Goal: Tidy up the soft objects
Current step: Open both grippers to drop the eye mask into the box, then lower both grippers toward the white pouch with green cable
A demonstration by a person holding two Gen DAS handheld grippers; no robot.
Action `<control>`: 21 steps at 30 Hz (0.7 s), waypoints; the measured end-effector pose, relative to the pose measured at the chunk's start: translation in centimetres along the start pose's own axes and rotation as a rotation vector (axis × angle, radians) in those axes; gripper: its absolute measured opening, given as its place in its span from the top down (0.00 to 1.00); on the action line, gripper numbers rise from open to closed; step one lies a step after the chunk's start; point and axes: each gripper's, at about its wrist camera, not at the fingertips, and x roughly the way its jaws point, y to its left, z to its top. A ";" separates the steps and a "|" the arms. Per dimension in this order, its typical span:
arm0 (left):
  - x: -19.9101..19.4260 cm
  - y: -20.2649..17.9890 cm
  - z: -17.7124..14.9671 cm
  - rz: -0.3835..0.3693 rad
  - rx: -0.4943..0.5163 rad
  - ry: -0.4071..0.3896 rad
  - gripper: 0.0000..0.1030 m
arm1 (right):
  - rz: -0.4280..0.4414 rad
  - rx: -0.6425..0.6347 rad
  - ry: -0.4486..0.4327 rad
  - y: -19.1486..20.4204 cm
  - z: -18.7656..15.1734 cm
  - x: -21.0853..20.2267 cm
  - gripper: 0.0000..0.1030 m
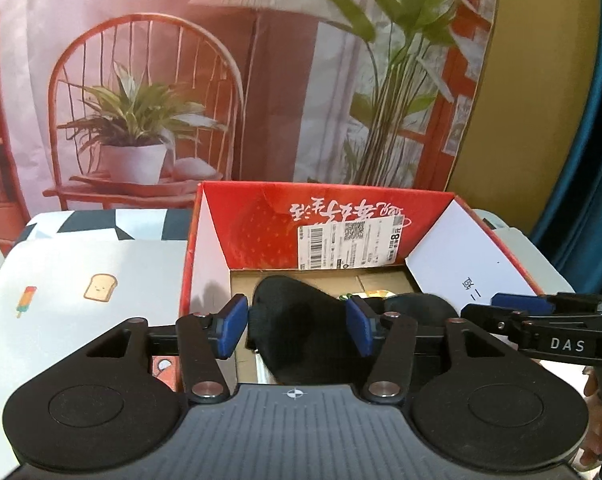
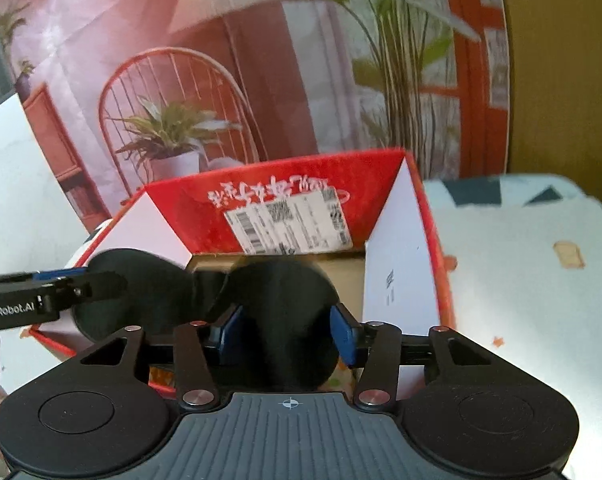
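The left gripper [image 1: 297, 328] tilts down over the open red box [image 1: 501, 232]. Its blue pads [image 1: 231, 330] are spread apart. A soft black piece [image 1: 297, 320] sits between them, and it is hard to tell if the pads touch its sides.

The right gripper [image 2: 287, 334] tilts down into the same red box [image 2: 425, 216] from the other side. Its blue pads [image 2: 343, 332] are also apart, with a round black soft piece [image 2: 285, 312] filling the gap between them. The picture is blurry, so a squeeze cannot be seen.

Both black pieces lie inside the box, side by side, near its front wall. The box has a white label [image 1: 351, 242] on its back flap. It stands on a pale cloth [image 1: 81, 280] printed with toast and ice pops.
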 end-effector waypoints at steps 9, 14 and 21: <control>-2.5 0.1 -0.8 -0.017 -0.018 -0.018 0.41 | 0.052 -0.020 -0.086 1.0 -1.2 -3.5 0.50; -4.7 -0.5 -2.4 -0.057 -0.040 -0.030 0.41 | 0.088 -0.046 -0.115 1.7 -2.7 -5.7 0.50; -6.6 -0.5 -5.0 -0.071 -0.065 -0.022 0.42 | 0.127 -0.062 -0.112 1.8 -5.0 -7.9 0.50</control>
